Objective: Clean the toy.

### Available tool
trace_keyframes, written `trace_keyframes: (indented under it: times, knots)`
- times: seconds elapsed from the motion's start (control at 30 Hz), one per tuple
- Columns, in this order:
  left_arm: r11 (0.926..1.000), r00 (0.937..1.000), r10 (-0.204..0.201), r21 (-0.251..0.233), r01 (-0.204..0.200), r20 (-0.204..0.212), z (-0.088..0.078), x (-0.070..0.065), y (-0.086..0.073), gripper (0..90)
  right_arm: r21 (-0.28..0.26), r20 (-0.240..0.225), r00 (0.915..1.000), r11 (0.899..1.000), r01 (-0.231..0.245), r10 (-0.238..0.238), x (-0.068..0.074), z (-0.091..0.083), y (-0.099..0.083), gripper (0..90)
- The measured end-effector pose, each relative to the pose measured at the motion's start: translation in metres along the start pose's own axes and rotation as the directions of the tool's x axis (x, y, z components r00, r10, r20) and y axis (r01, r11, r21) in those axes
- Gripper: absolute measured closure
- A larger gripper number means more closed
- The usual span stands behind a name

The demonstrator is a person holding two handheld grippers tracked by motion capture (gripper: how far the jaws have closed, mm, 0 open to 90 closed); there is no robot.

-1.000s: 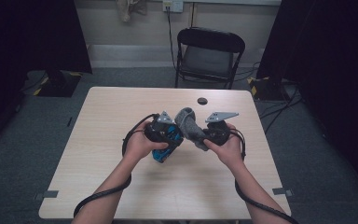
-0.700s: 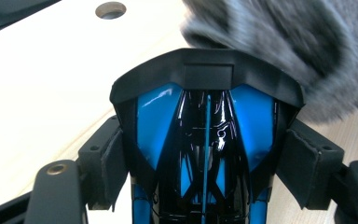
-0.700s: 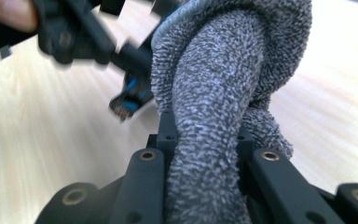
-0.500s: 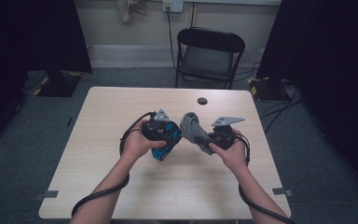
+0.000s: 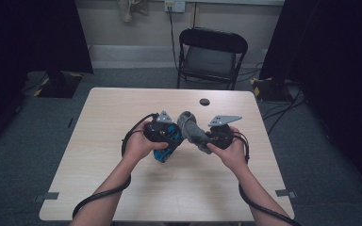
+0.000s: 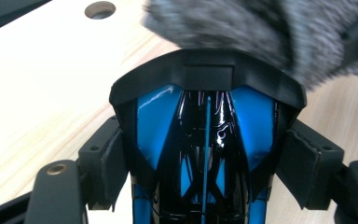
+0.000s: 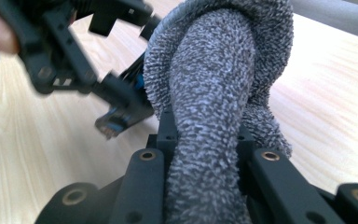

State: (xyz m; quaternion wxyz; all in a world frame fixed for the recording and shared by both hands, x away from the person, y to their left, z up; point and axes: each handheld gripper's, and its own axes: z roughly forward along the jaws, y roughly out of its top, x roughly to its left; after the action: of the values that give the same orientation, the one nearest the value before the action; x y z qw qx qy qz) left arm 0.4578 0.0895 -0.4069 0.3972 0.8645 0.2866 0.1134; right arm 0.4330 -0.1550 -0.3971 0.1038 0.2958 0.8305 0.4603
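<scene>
High view: left tongs (image 5: 166, 143) clamp a blue-black object (image 6: 205, 154) (perhaps plastic); right tongs (image 5: 206, 137) pinch grey cloth (image 5: 192, 129).

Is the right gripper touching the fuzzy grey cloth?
Touching. In the right gripper view, the right gripper has its jaws clamped on the fuzzy grey cloth.

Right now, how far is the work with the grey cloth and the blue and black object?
Done: both things are lifted off the table. The left gripper clamps the blue and black object; the right gripper is shut on the grey cloth. In hand: the cloth rests against the object's top edge, as if for wiping. Left: probably the wiping itself and setting both down. How much is already wiped, I cannot tell.
</scene>
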Motion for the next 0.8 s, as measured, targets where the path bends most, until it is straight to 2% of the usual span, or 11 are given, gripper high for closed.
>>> trace_keyframes:
  times: [0.23, 0.33, 0.4, 0.43, 0.47, 0.6, 0.67, 0.8]
  knots:
    - [0.9996, 0.9997, -0.016, -0.024, 0.016, -0.019, -0.008, 0.006, 0.002, 25.4, 0.03, -0.024, 0.9997, 1.0, -0.001, 0.002, 0.002, -0.001, -0.015, 73.5]
    - [0.9994, 0.9999, -0.011, -0.033, 0.01, -0.013, -0.011, 0.005, 0.005, 25.4, 0.017, 0.015, 0.999, 0.999, -0.042, 0.042, -0.004, -0.004, -0.021, 73.5]
    - [0.9993, 1.0, 0.0, -0.038, 0.0, 0.001, -0.013, 0.0, 0.008, 25.3, -0.009, 0.048, 0.9953, 0.996, -0.084, 0.084, -0.012, -0.007, -0.023, 73.5]
    - [0.9987, 0.9999, 0.011, -0.05, -0.01, 0.01, -0.013, -0.005, 0.011, 25.4, -0.015, 0.057, 0.9945, 0.996, -0.087, 0.088, -0.014, -0.007, -0.022, 73.5]
    - [0.9984, 0.9998, 0.012, -0.055, -0.011, 0.018, -0.012, -0.007, 0.013, 25.4, -0.029, 0.047, 0.9939, 0.995, -0.098, 0.099, -0.015, -0.005, -0.02, 73.5]
    - [0.9976, 0.9998, 0.008, -0.069, -0.006, 0.021, -0.008, -0.011, 0.018, 25.4, -0.013, 0.022, 0.9981, 0.998, -0.058, 0.058, -0.001, 0.007, -0.011, 73.4]
    - [0.9975, 0.9999, 0.012, -0.07, -0.011, 0.013, -0.007, -0.011, 0.019, 25.4, 0.007, 0.027, 0.9988, 0.999, -0.041, 0.04, 0.006, 0.013, -0.009, 73.4]
    - [0.9976, 0.9999, 0.007, -0.069, -0.006, 0.011, -0.008, -0.011, 0.018, 25.4, 0.008, -0.005, 0.9978, 0.998, -0.065, 0.065, 0.007, 0.02, -0.015, 73.4]
